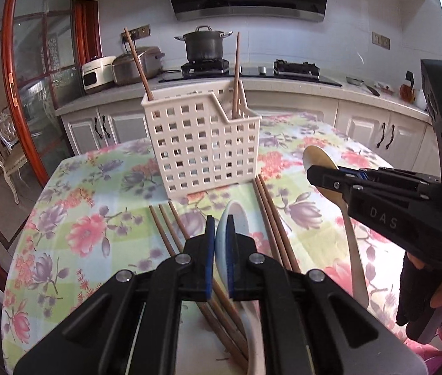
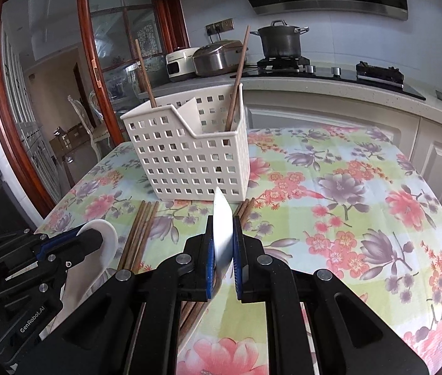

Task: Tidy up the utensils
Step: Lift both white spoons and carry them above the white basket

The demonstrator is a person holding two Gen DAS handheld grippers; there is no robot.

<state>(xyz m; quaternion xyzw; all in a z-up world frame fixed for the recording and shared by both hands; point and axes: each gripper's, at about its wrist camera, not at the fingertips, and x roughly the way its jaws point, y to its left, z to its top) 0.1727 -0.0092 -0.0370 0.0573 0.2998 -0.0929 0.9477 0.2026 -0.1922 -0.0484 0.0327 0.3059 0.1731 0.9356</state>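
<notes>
Both hand-held grippers have a white spoon pinched at the bowl. Left hand-held gripper (image 1: pixel 220 237) is clamped on its spoon (image 1: pixel 236 218), handle trailing back under the fingers, I'd guess so it can drop in handle-first or get tipped upright. Right hand-held gripper (image 2: pixel 223 240) is squeezed on the other spoon (image 2: pixel 222 218), bowl edge-on between the pads. Chopsticks (image 1: pixel 271 215) lie loose on the counter (image 2: pixel 346 187) on either side, just beyond the tips. Basket (image 1: pixel 202 143) stands a bit farther on, dead ahead of both, with two chopsticks already leaning inside. Spoons probably belong in the lower front section; neither is over it yet.
</notes>
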